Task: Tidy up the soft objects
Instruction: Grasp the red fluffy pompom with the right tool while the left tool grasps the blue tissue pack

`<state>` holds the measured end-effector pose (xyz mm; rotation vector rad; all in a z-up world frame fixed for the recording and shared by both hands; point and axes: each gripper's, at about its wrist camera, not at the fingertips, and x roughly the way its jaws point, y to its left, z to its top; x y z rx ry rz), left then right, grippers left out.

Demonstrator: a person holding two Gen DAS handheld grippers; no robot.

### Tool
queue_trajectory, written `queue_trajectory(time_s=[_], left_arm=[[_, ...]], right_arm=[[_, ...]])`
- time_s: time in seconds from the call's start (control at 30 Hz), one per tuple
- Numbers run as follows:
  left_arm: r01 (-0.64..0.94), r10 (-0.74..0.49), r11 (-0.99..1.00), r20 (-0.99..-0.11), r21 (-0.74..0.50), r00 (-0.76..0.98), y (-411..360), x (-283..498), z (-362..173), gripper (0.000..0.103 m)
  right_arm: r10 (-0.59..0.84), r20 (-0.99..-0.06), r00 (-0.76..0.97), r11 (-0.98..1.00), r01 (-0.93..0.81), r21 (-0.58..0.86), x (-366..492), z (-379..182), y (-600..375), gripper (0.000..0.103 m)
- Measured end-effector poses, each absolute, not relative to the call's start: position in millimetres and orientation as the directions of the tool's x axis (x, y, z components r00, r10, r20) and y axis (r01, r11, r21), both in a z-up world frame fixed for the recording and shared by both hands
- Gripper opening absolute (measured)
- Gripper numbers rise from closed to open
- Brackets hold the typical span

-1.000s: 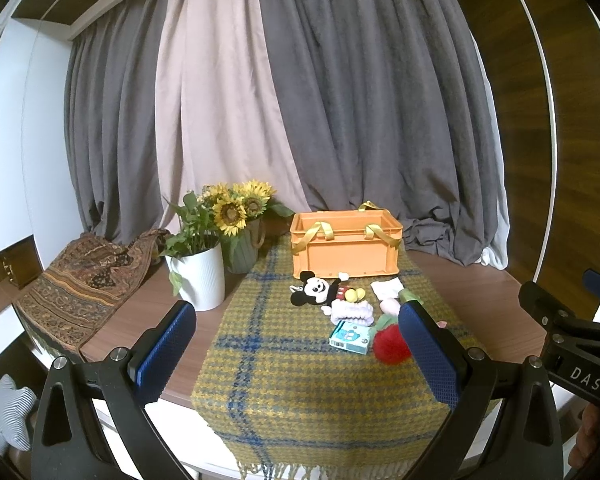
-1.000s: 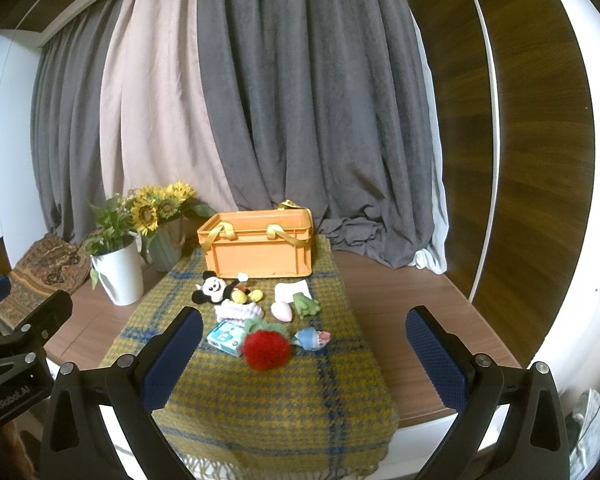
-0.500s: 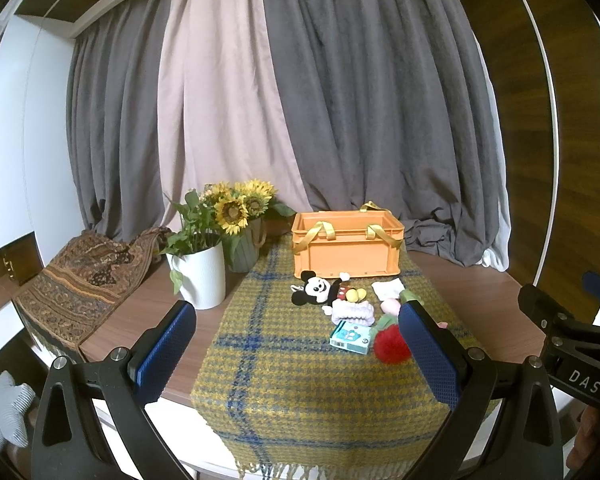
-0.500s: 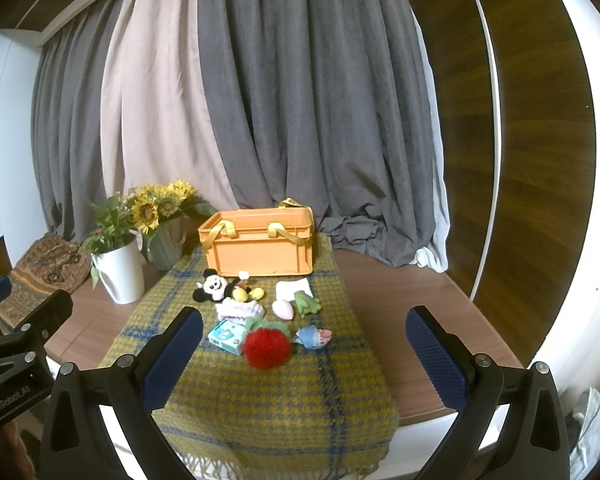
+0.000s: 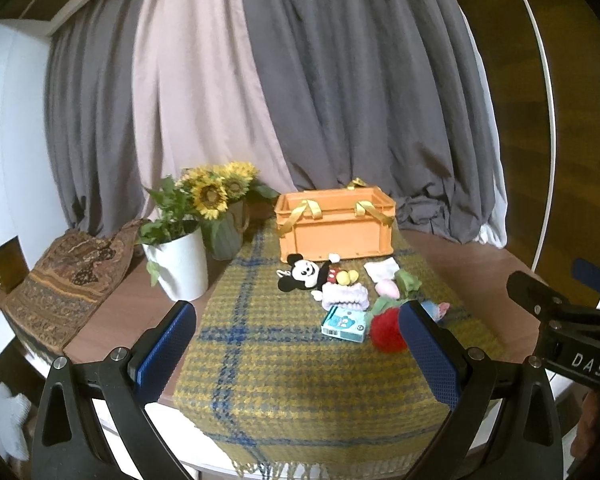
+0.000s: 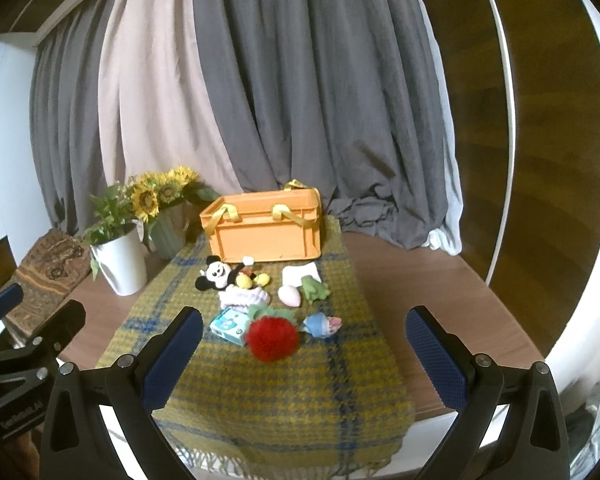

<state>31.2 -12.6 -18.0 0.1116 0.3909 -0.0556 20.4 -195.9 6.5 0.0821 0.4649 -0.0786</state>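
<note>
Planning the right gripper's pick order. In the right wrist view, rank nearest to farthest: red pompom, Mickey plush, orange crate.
1. Red pompom, just ahead of the open right gripper, centre-left.
2. Mickey plush, farther back on the plaid cloth, left.
3. Orange crate, at the cloth's far end.

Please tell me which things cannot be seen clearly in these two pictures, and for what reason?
- Inside of the orange crate: hidden by its own front wall, both views.
- Small blue toy: mostly behind the left hand-held gripper finger, left view.
- Print on the teal box: too small, blurred.
- Pale folded item behind the green toy: too small to identify.
</note>
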Motion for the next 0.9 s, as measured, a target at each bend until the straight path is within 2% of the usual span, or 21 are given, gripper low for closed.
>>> queue_trajectory(time_s=[0.3, 0.53, 0.77, 0.9], left_arm=[[0.17, -0.103, 0.98, -0.462, 0.105, 0.881, -10, 92, -50, 0.102], [0.25, -0.168, 0.964, -0.526, 0.088, 0.834, -11, 142, -82, 0.098], [0.319, -0.211, 0.944, -0.578, 0.091, 0.788, -20, 183, -121, 0.096], [0.355, -0.236, 0.932, -0.607, 0.08, 0.758, -25, 202, -139, 0.094]], right_arm=[[-0.042, -0.514, 0.857, 0.992, 0.096, 0.078, 69, -24, -191, 0.099], [-0.022, -0.584, 0.811, 0.991, 0.097, 0.097, 116, -57, -187, 0.089], [0.004, -0.64, 0.768, 0.991, 0.08, 0.103, 153, -89, -179, 0.086], [0.031, -0.671, 0.74, 0.989, 0.074, 0.128, 170, -107, -179, 0.081]])
